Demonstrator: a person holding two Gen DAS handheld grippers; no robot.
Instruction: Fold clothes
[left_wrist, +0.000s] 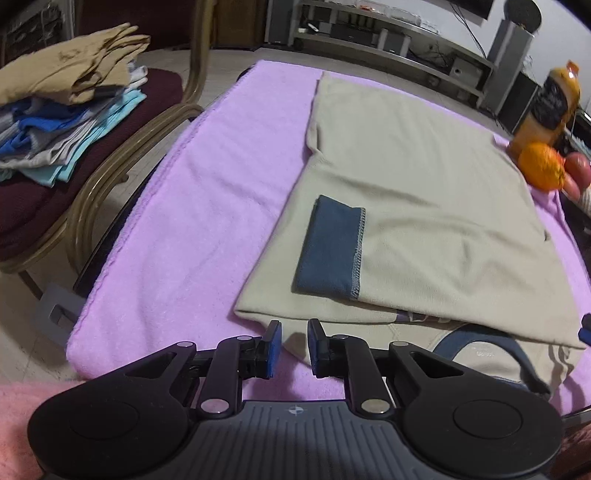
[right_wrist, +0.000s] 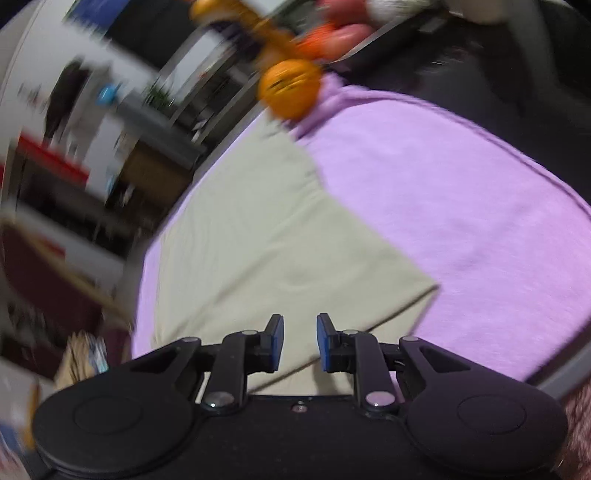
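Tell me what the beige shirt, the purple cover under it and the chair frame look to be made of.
Beige shirt: soft knit fabric, likely cotton jersey; matte, with overlock stitching at the blue sleeve cuff.
Purple cover: fuzzy terry or fleece, judging by its nubby pile; probably a towel or blanket.
Chair frame: bent rods with a glossy tan-gold finish; rattan or painted metal, hard to tell.

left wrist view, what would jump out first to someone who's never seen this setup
The beige t-shirt lies half folded across the purple towel, its blue-cuffed sleeve turned in on top. Left of the table, a stack of folded clothes sits on a chair, and a bright orange rests at the far right edge beside a juice bottle. The left hand-held gripper hovers open at the shirt's near edge.
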